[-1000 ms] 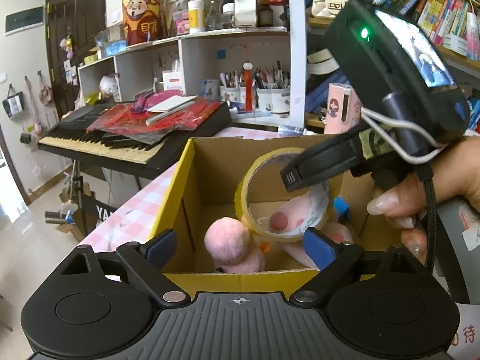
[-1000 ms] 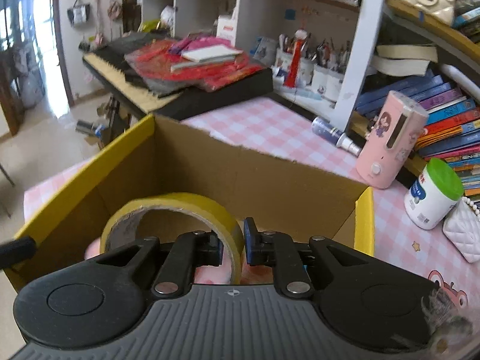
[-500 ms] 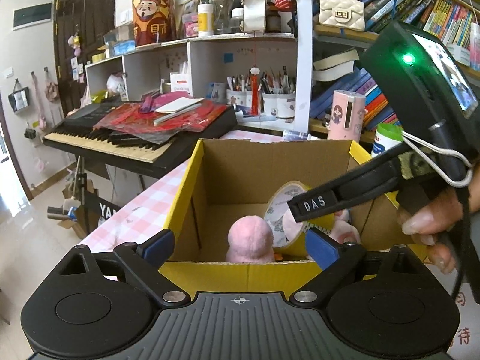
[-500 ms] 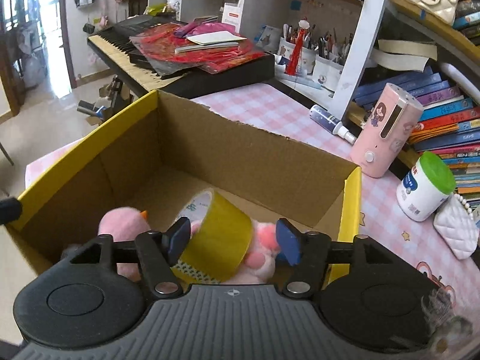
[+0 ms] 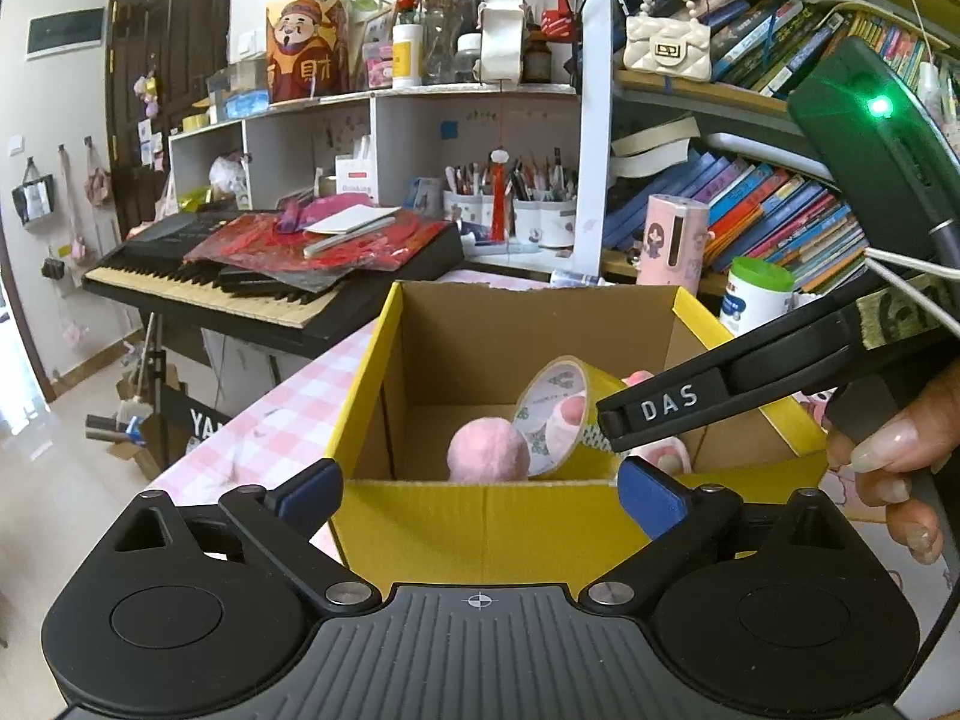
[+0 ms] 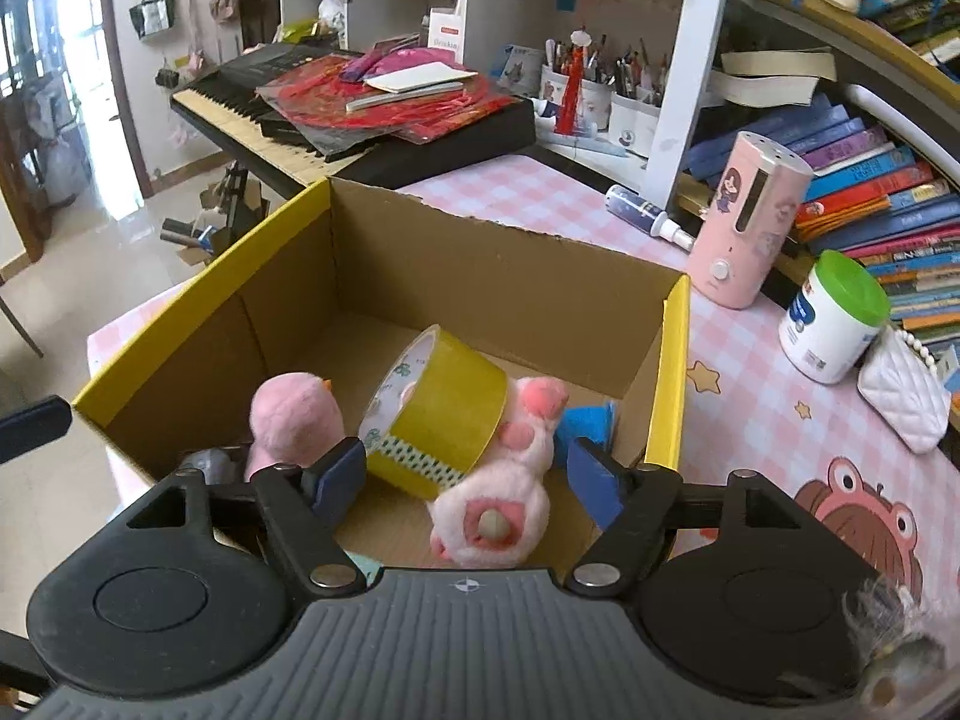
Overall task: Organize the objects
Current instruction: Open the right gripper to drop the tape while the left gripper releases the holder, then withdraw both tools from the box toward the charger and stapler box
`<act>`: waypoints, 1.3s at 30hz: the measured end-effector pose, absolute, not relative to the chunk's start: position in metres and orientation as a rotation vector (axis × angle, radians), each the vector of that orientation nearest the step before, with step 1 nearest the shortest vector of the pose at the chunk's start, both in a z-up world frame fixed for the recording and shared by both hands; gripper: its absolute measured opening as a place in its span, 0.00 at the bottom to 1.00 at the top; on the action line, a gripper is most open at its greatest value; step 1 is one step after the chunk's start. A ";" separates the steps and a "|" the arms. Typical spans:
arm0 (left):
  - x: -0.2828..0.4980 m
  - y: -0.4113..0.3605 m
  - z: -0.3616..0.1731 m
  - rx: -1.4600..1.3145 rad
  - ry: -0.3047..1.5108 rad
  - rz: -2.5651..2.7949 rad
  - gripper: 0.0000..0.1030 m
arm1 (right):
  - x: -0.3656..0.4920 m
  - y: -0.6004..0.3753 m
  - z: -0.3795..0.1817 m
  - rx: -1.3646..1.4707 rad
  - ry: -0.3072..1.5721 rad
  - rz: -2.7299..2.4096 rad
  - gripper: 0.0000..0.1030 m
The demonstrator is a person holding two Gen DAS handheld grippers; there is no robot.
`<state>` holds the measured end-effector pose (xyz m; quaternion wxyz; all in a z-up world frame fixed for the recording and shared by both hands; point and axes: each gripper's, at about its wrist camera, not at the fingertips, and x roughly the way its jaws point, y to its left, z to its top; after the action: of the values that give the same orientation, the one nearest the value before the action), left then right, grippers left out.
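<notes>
Your right tongs (image 6: pixel 465 471) stand wide open above the near end of the box (image 6: pixel 675 360), holding nothing. The tape (image 6: pixel 441 414) lies free in the box just ahead of the right tongs, tilted on its edge, leaning between the pink ball (image 6: pixel 294 414) to its left and the plush (image 6: pixel 504 480) to its right; a blue item (image 6: pixel 585 420) sits beyond the plush, against the box's right wall. Your left tongs (image 5: pixel 480 483) are also wide open and empty, level with the near wall of the box (image 5: pixel 480 516), with the tape (image 5: pixel 561 414) and ball (image 5: pixel 487 450) ahead of them inside.

The step in hand appears to be clearing the right tongs from the box with the tape deposited. To do it well, lift straight up and back with the jaws held apart, so that neither blue pad catches the tape's rim or drags the plush. Keep clear of the yellow side walls, since a knock could shift the box on the counter (image 6: pixel 762 420).

For the next item, the candidates lie ahead and to the right of the right tongs: the jar (image 6: pixel 834 315), the pink bottle (image 6: pixel 747 222) and the white purse (image 6: pixel 903 390). Which one comes next cannot be told.
</notes>
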<state>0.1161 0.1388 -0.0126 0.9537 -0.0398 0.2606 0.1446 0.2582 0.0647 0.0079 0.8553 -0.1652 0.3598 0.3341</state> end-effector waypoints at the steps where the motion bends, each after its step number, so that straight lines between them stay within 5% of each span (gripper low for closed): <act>1: 0.113 0.139 -0.012 -0.085 0.527 0.294 0.97 | 0.255 0.063 0.009 -0.342 0.755 0.700 0.71; 21: 0.038 0.146 -0.014 -0.126 0.539 0.365 0.97 | 0.149 0.006 0.035 -0.217 0.512 0.467 0.83; 39: -0.006 0.153 -0.019 -0.147 0.579 0.393 0.97 | 0.079 -0.008 -0.007 -0.251 0.581 0.355 0.92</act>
<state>-0.0062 0.1525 -0.0191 0.9367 -0.0721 0.2835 0.1924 0.0787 -0.0083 -0.0070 0.9349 -0.1226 0.2842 0.1736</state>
